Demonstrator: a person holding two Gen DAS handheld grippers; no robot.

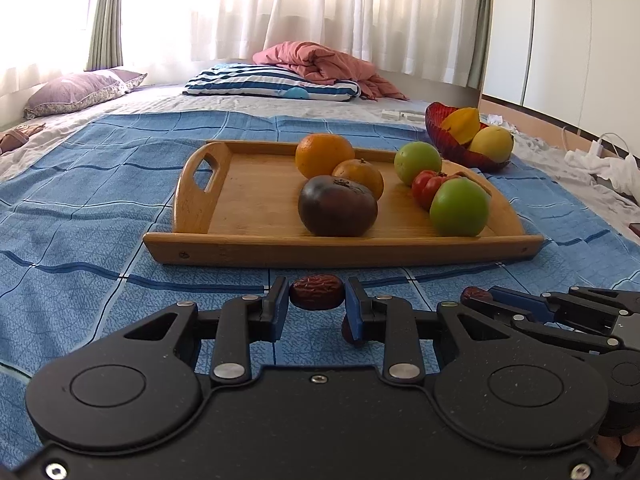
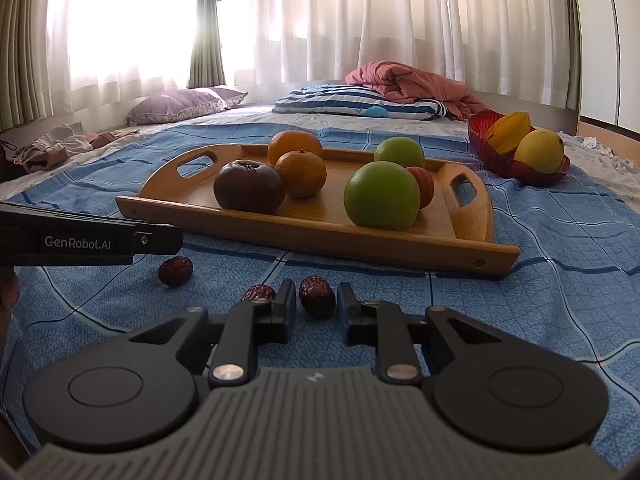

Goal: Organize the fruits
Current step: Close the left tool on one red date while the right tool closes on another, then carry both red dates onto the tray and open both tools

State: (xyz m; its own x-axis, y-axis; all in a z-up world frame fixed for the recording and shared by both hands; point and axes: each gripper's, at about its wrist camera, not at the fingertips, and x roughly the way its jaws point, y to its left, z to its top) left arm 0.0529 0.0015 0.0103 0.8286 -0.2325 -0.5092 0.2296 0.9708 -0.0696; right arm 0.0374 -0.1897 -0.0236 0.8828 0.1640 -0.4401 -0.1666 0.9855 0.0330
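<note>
Each hand-held gripper has closed on one small dried red date on the blue bedspread, just short of the wooden tray. The left hand-held gripper has a date pinched between its blue pads; the right hand-held gripper is nearly fully closed on another date. By my reading, both dates are grasped but not yet lifted, so moving them is still to do.

Already ahead of the grippers, the tray carries six fruits: two oranges, two green round fruits, one dark brown tomato-like fruit and one red fruit. Further off to the right, a red bowl holds two yellow fruits.

Dates counted in the right wrist view: four on the bedspread, namely the held one, one just left of the right gripper's left finger, and one beneath the left gripper, so two lie loose. Where dates belong I cannot tell.
</note>
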